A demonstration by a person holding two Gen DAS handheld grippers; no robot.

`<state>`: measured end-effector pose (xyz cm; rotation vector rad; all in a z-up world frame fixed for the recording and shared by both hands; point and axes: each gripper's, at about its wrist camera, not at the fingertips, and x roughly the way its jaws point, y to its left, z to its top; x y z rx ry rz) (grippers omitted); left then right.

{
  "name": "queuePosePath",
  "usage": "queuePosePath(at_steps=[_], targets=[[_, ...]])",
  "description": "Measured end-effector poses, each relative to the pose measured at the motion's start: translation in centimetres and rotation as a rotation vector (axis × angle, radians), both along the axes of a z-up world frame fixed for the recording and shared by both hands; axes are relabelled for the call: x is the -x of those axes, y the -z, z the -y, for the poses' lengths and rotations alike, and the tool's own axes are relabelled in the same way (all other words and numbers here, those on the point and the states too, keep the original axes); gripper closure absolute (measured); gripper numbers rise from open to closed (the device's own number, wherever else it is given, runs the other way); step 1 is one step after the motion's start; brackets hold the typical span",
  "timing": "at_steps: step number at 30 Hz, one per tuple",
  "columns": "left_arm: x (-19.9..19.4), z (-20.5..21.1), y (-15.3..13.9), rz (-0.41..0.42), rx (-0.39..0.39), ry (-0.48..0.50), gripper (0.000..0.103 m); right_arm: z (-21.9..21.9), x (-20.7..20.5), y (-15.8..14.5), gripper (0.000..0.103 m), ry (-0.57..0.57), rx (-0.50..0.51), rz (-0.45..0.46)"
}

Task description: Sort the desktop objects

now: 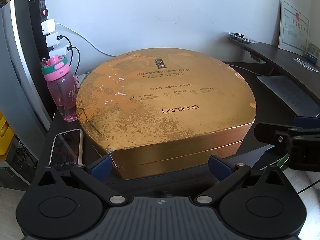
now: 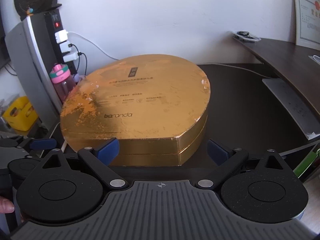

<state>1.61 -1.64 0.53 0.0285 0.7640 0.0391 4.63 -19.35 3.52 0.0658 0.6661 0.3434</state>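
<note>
A large worn gold gift box (image 1: 166, 104) with "baranda" printed on its lid lies on the dark desk (image 2: 240, 110); the right wrist view shows the same gold box (image 2: 138, 108). My left gripper (image 1: 160, 165) is open, its blue pads level with the box's front wall, near its front left corner. My right gripper (image 2: 163, 150) is open too, straddling the box's front right corner. A pink water bottle (image 1: 61, 88) stands left of the box, and a phone (image 1: 67, 147) lies face up at the front left. The right gripper (image 1: 288, 138) juts into the left wrist view from the right.
A power strip (image 1: 45, 20) with white chargers and cables runs up the left side. A raised dark shelf (image 1: 280, 56) at the right carries a framed certificate (image 1: 294, 24). Papers (image 2: 292, 104) lie under the shelf. A yellow crate (image 2: 19, 114) sits off the desk's left. A thumb (image 2: 6, 205) shows at the left edge.
</note>
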Motion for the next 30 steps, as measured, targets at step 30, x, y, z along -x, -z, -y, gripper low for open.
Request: queuePosePath(at_steps=[30], targets=[[-0.2,-1.0,0.8,-0.031,0.026,-0.015,0.0,-1.0,-0.2,0.3,0.005,-0.016,0.027,-0.015]])
